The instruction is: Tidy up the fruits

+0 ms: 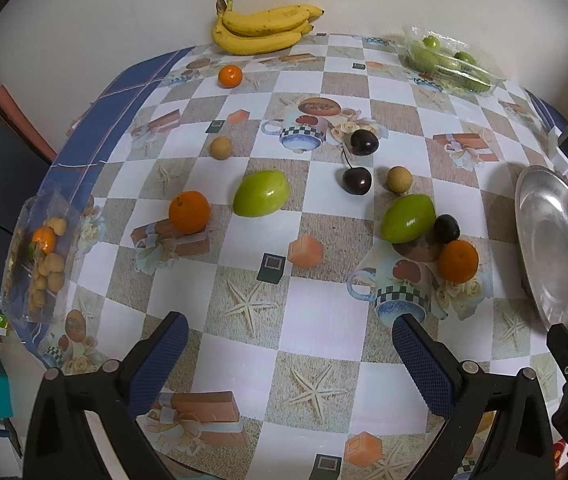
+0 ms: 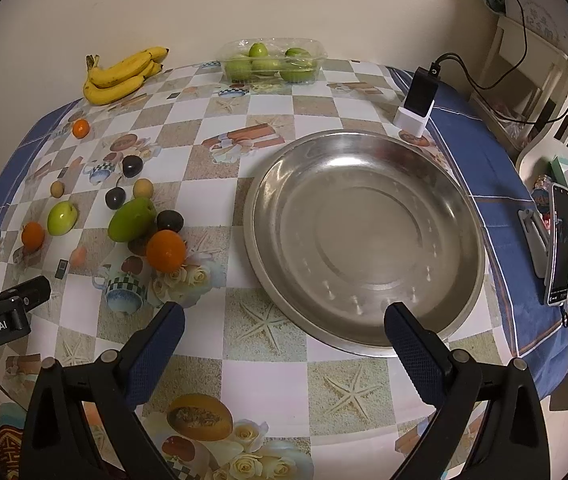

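From the left wrist camera, the left gripper (image 1: 288, 336) hung above the patterned tablecloth (image 1: 324, 320) with its blue-padded fingers spread wide and nothing between them. Loose fruit lay ahead of it: a green fruit (image 1: 261, 193) beside an orange (image 1: 189, 212), two dark cherries (image 1: 357, 181) near the middle, and small tan longans (image 1: 220, 147) apart from each other. Nearer the right, a second green fruit (image 1: 408, 219), a dark cherry and another orange (image 1: 458, 261) sat touching in a cluster. A banana bunch (image 1: 261, 28) rested at the far edge against the wall, a clear tray of green fruit (image 1: 450, 62) at the far right, and a steel dish (image 1: 556, 252) stood at the right edge.

From the right wrist camera, the right gripper (image 2: 284, 320) was likewise wide apart and held nothing, its right finger just over the near rim of the empty steel dish (image 2: 460, 216). The fruit cluster lay left of the dish, the bananas (image 2: 121, 76) and clear tray (image 2: 273, 60) by the wall
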`<state>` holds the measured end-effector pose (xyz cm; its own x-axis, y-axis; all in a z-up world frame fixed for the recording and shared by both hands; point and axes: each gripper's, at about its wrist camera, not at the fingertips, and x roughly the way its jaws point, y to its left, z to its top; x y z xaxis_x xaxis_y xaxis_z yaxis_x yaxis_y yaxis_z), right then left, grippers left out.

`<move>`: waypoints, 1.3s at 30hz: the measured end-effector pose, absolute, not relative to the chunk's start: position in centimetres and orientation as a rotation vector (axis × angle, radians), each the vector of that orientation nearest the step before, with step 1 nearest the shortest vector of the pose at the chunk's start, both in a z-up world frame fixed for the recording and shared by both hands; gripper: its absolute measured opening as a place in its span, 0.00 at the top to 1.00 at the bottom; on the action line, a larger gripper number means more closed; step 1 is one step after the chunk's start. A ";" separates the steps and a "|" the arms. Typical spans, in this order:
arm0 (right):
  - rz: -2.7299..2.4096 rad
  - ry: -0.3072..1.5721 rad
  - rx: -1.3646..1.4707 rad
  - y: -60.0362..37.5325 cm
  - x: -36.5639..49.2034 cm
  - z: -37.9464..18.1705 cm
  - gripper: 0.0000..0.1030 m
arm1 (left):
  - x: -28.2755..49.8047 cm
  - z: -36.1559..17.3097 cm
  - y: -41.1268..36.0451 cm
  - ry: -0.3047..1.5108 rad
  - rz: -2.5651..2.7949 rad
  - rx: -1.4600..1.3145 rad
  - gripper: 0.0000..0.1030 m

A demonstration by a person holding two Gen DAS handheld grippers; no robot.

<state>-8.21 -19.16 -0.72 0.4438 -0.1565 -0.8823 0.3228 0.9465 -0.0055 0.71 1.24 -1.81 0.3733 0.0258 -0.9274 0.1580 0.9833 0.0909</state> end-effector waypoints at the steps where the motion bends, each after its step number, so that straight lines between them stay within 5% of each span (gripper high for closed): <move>1: -0.296 1.071 0.171 -19.1 -8.2 -0.7 0.03 | 0.7 -1.7 1.3 1.185 -0.088 0.173 0.00; 23: -0.140 1.047 0.275 -17.4 -2.3 1.3 0.03 | 6.4 2.2 -0.3 1.046 -0.083 0.039 0.00; 39: -0.121 1.185 0.295 -16.0 2.9 -3.2 0.03 | 12.4 -2.3 5.2 1.166 0.040 0.064 0.00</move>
<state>2.94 -15.98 -3.17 0.3754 0.0610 -0.9249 0.2464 0.9553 0.1630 12.44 5.23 -2.31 0.3933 0.0644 -0.9172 0.0020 0.9975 0.0709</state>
